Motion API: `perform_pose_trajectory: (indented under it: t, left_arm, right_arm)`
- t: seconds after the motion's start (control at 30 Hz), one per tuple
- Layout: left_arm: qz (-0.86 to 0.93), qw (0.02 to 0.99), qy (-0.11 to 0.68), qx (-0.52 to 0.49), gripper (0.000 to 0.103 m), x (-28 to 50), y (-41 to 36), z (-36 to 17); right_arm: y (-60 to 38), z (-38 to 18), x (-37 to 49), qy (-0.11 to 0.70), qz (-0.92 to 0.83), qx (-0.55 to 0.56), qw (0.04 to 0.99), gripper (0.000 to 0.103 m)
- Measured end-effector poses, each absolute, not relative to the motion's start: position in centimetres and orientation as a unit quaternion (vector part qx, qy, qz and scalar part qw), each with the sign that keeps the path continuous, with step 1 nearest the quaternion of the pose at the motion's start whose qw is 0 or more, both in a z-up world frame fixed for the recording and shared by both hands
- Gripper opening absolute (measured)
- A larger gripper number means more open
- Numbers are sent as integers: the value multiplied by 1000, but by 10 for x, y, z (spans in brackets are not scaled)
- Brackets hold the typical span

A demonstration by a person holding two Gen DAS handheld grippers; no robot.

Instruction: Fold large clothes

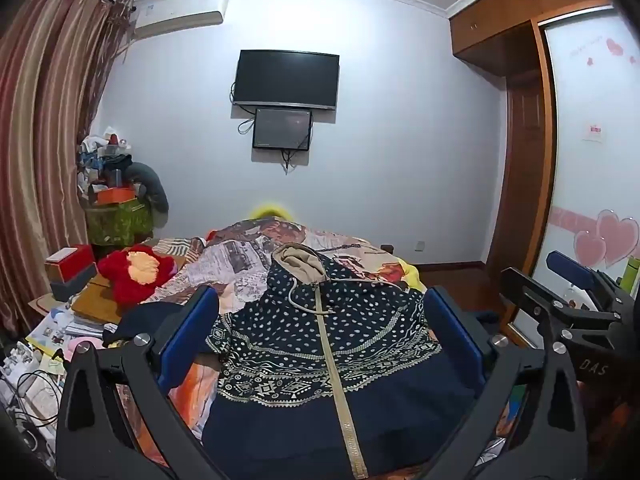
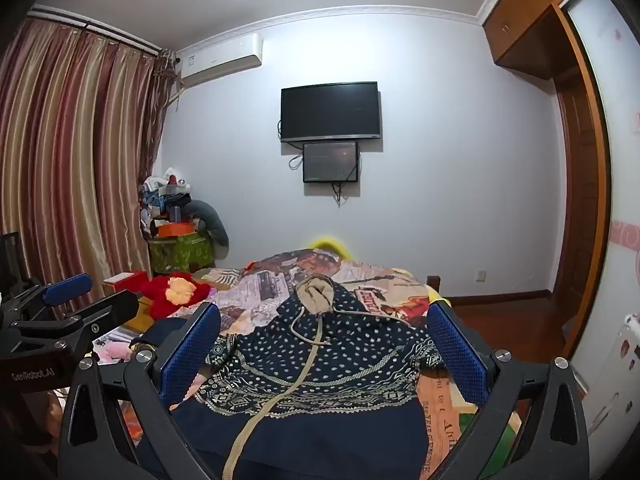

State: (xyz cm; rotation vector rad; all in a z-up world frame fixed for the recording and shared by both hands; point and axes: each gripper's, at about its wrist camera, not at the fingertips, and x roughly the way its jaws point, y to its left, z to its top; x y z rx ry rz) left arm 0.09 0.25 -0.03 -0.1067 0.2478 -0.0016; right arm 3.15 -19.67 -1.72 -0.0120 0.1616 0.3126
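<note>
**Hoodie laid out, folding not yet begun**

We found the navy patterned zip hoodie (image 1: pixel 320 344) lying front-up on the printed bedspread (image 1: pixel 248 264), hood toward the far wall. Our left gripper (image 1: pixel 320 340) and right gripper (image 2: pixel 324 352) hovered above it, fingers spread wide, holding nothing. We judged this the approach step; the next move called for pinching a sleeve or side edge.
</note>
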Motion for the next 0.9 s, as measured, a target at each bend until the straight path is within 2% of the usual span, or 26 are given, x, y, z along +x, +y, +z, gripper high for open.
perform_pose_trajectory:
  t: [0.9]
  left_arm:
    - [5,989,134,-55,103,8,6,-9]
  right_arm:
    - [-196,-19,34,88,153,-5,984,103]
